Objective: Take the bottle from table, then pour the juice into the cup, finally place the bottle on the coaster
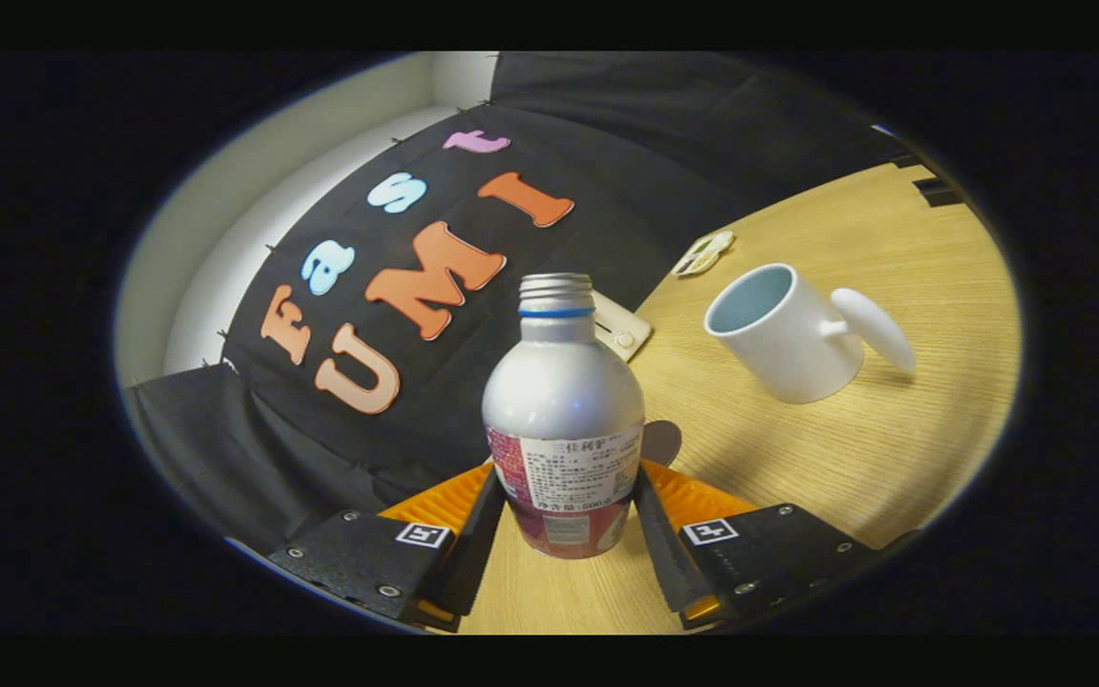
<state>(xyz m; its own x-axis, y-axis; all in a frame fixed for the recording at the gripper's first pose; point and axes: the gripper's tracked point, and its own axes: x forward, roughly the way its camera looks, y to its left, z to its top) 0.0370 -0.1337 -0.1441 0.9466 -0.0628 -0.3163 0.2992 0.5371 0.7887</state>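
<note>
A silver bottle (564, 401) with a red and white label, a blue neck ring and an uncapped threaded mouth stands upright between my fingers. My gripper (569, 489) is shut on its lower body, with both pads pressing on the label. A white cup (783, 334) with a pale blue inside and a handle on its right sits on the wooden table (893, 448), beyond the fingers and to the right. The table slopes, as if I am rolled to one side. The edge of a small dark round disc (661, 441), perhaps the coaster, peeks out from behind the bottle.
A pale flat square object (621, 329) lies by the table's far edge behind the bottle. A small light object (702, 253) rests farther back beyond the cup. The booth's black cloth wall (607, 191) borders the table at the back and left.
</note>
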